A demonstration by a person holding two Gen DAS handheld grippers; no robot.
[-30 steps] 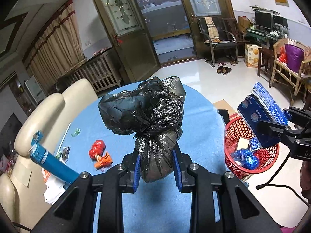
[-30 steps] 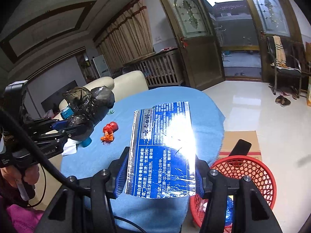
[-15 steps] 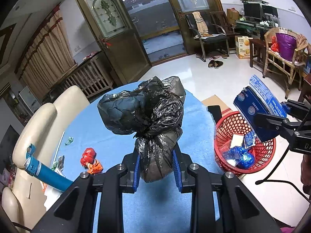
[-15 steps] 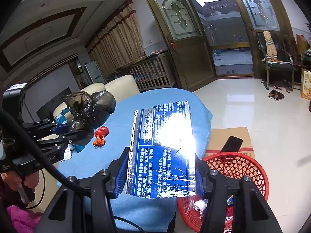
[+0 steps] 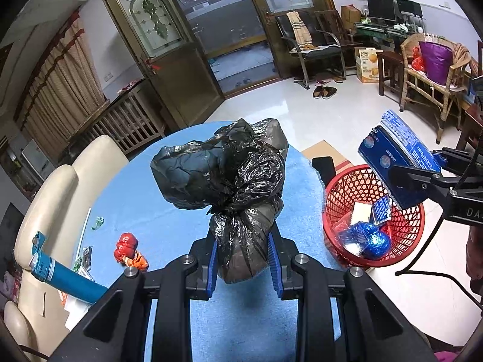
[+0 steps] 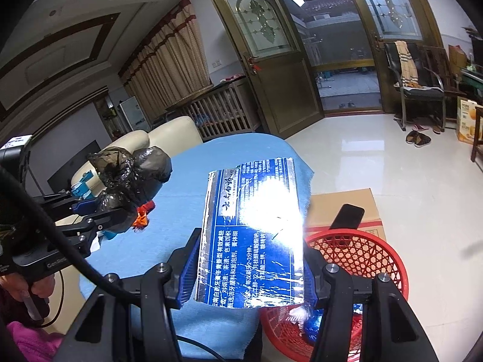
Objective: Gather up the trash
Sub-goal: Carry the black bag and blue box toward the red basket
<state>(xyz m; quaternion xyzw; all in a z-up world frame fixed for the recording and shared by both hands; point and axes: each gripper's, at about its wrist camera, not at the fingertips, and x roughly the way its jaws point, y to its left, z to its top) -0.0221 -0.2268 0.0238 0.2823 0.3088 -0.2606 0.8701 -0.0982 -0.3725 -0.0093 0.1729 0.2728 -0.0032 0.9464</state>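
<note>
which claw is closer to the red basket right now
Right. The right claw holds the blue box over the red basket; the left claw holds a black bag above the table beside it.

The bag [image 5: 229,178] was glossy black. The box [image 6: 253,229] was blue with white print and silver edges. The basket [image 5: 335,199] was red lattice. The counter [image 5: 145,199] wore plain light blue cloth, and the wrappers [image 5: 128,249] on it were red and orange.

left claw [image 5: 244,255] | shifted toward red basket [image 5: 404,253] | red wrapper [image 5: 126,242] now further left
</note>
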